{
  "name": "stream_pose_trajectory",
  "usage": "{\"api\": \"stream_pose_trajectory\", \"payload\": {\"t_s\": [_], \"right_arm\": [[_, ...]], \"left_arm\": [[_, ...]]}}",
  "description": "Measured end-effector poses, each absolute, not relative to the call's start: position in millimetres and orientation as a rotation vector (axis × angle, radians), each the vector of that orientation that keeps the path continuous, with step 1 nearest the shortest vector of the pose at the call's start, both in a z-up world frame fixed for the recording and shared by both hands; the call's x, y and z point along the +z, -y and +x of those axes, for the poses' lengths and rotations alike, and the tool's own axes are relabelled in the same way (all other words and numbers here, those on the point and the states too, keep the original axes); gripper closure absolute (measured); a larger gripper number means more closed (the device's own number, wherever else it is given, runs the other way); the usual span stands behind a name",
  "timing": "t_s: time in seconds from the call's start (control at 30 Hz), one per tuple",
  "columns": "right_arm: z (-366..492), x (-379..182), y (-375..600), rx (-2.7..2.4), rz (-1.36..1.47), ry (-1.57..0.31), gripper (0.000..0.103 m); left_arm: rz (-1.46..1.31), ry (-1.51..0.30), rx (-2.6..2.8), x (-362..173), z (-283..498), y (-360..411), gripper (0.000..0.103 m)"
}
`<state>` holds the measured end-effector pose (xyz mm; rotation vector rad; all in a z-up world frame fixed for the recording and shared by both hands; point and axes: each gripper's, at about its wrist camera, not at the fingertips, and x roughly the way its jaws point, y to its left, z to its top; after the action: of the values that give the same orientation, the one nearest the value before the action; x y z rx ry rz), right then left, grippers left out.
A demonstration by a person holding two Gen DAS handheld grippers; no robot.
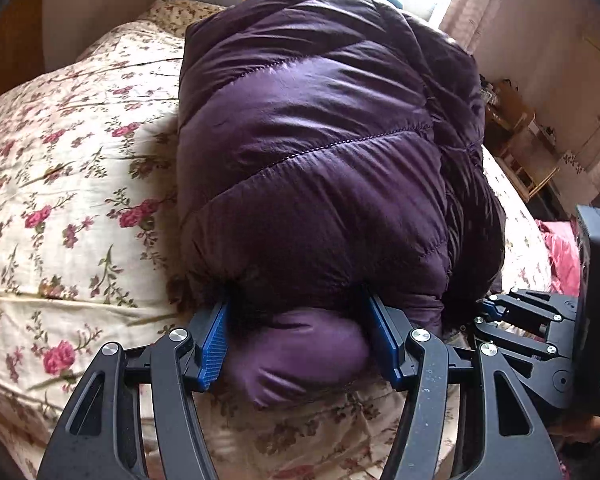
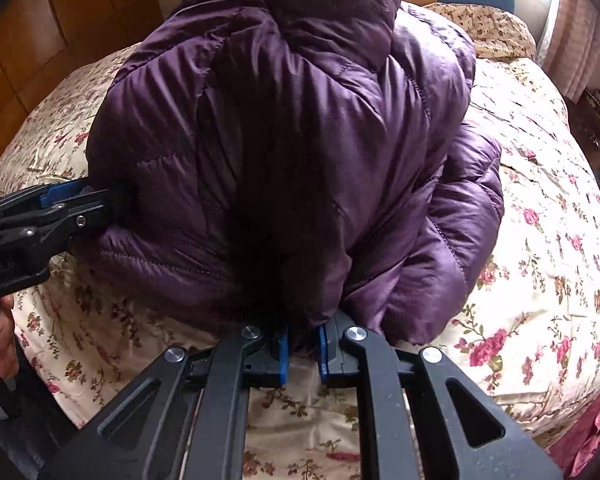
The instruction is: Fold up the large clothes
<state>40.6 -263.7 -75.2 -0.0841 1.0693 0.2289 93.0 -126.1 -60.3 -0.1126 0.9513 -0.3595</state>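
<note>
Gripping purple down jacket (image 1: 320,140) on floral bedspread (image 1: 60,160) | left gripper (image 1: 296,344) clamps fat puffy roll | right gripper (image 2: 302,346) pinches thin hem | soft, slick, springy; grab seams.

The purple jacket (image 2: 284,152) buries both tool tips in its folds, and its top is cropped.

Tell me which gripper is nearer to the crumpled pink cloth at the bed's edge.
Right. The right gripper pinches the purple jacket hem on the side where the pink cloth lies. The left gripper grips a puffy fold farther over, with the right gripper between it and the cloth.
</note>
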Motion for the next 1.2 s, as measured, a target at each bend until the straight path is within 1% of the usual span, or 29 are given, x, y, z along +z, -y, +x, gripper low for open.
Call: {"api": "stream_pose_trajectory", "payload": {"t_s": [0.17, 0.23, 0.33, 0.43, 0.47, 0.5, 0.67, 0.83, 1.2], "right_arm": [[35, -68, 263, 0.212, -0.064, -1.060, 0.093], [31, -61, 263, 0.207, -0.073, -1.052, 0.091], [25, -46, 262, 0.195, -0.068, -1.031, 0.084], [18, -32, 267, 0.181, -0.074, -1.010, 0.072], [17, -28, 268, 0.173, -0.077, -1.004, 0.066], [15, -23, 268, 0.167, -0.078, -0.996, 0.064], [4, 0, 269, 0.146, -0.080, -0.972, 0.060], [1, 25, 265, 0.128, -0.096, -0.930, 0.059], [47, 45, 250, 0.147, -0.106, -0.899, 0.060]], "left_arm": [[-0.115, -0.944, -0.370, -55, 88, 124, 0.042], [-0.124, -0.938, -0.377, -49, 87, 122, 0.042], [-0.153, -0.926, -0.391, -37, 85, 114, 0.042], [-0.184, -0.881, -0.391, -19, 82, 100, 0.042], [-0.191, -0.862, -0.389, -12, 81, 96, 0.042], [-0.196, -0.850, -0.387, -8, 81, 93, 0.042], [-0.236, -0.799, -0.363, 11, 89, 72, 0.042], [-0.253, -0.788, -0.329, 17, 102, 63, 0.042], [-0.187, -0.790, -0.324, 19, 116, 73, 0.042]]}}
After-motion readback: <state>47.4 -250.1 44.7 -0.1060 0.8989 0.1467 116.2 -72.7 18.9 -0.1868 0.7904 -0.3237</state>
